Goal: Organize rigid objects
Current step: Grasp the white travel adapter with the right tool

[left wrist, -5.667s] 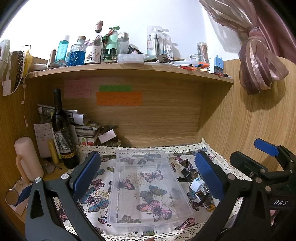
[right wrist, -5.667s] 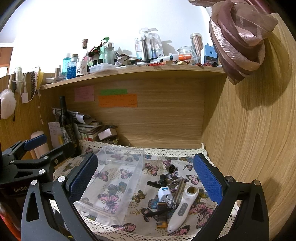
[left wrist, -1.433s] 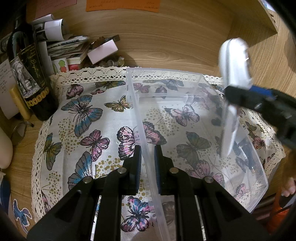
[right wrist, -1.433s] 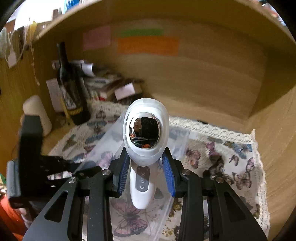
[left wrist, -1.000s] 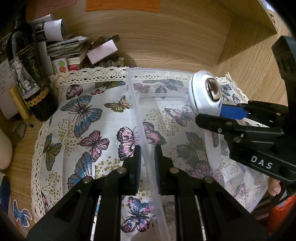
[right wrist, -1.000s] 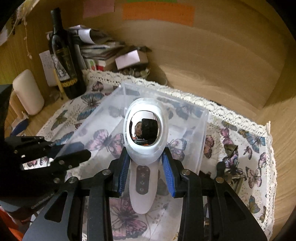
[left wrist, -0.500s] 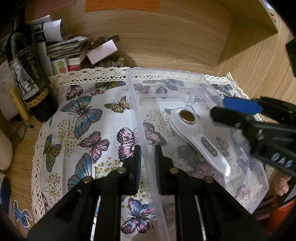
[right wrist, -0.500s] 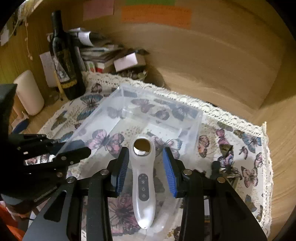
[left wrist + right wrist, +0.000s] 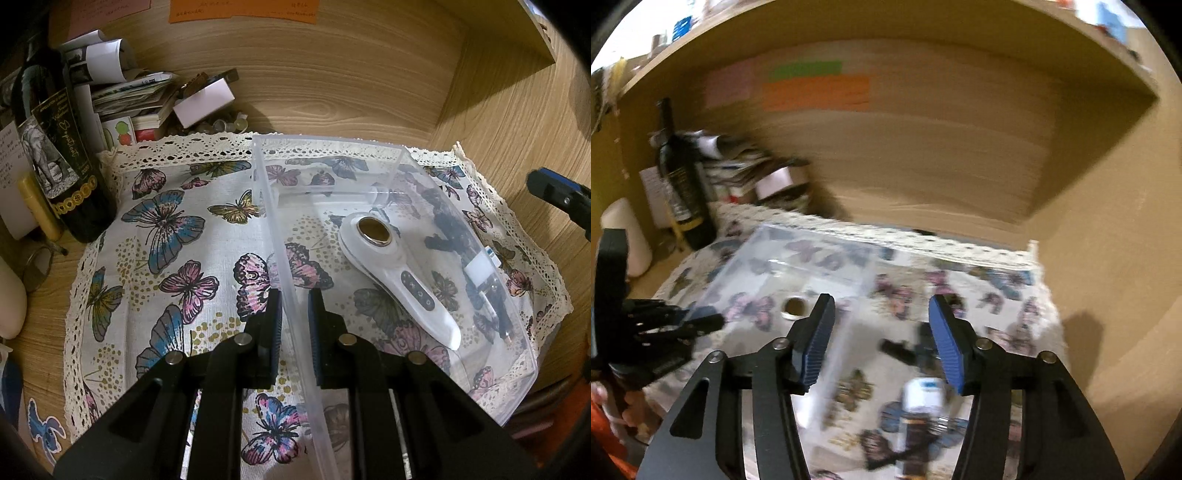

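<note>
A clear plastic bin [image 9: 399, 155] lies on a butterfly cloth. My left gripper [image 9: 294, 325] is shut on the bin's left wall. A white handheld device [image 9: 397, 275] with a round metal head lies inside the bin. My right gripper [image 9: 881, 341] is open and empty, above the cloth just right of the bin [image 9: 798, 254]; this view is blurred. Under it lie small loose items, among them a white plug [image 9: 923, 393] and dark pieces [image 9: 905, 350]. The same items show through the bin wall in the left wrist view [image 9: 480, 266].
A dark wine bottle [image 9: 55, 147] stands at the back left beside stacked papers and a small white box [image 9: 203, 101]. Wooden walls close the back and right. A cream cylinder [image 9: 626, 236] stands at far left. The cloth's lace edge [image 9: 554, 280] marks the desk front.
My right gripper let go of the white device into the bin, opened, and moved right and away from the bin. My left gripper kept its hold on the bin wall.
</note>
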A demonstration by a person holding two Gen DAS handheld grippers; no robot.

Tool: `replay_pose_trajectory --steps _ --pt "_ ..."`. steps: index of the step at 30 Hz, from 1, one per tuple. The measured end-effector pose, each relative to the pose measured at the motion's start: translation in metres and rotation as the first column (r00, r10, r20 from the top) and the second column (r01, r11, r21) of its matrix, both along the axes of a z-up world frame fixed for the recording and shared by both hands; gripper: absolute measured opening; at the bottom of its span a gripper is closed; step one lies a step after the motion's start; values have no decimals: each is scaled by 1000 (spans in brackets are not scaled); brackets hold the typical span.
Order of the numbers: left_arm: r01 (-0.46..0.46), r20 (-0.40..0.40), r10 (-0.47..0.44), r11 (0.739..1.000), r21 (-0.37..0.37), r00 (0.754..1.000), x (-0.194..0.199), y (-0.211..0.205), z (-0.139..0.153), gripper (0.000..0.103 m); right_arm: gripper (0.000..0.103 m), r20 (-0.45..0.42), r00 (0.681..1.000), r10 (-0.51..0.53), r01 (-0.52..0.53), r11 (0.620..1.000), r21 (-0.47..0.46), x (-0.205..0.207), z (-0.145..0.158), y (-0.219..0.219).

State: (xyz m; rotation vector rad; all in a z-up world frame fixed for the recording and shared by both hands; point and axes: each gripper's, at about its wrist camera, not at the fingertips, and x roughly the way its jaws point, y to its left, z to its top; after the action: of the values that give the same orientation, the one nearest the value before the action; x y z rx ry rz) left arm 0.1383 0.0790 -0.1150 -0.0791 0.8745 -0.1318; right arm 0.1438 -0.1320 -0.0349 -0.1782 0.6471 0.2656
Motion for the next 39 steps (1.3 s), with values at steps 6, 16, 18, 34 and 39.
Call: replay_pose_trajectory --steps 6,16,18,34,39 --pt "1 0 -1 1000 1 1000 -1 1 0 14 53 -46 995 -90 89 996 -18 3 -18 -30" --pt "1 -2 -1 1000 2 1000 -1 0 -1 14 53 -202 975 -89 90 996 -5 15 -75 -40" --pt "1 -3 -1 1000 1 1000 -1 0 -1 14 53 -229 970 -78 79 997 -3 19 -84 -37" --pt "2 -3 -2 1000 0 1000 -1 0 -1 14 34 -272 960 -64 70 997 14 24 -99 -37" --pt "2 -3 -2 1000 1 1000 -1 1 -1 14 34 -227 972 -59 67 997 27 19 -81 -36"
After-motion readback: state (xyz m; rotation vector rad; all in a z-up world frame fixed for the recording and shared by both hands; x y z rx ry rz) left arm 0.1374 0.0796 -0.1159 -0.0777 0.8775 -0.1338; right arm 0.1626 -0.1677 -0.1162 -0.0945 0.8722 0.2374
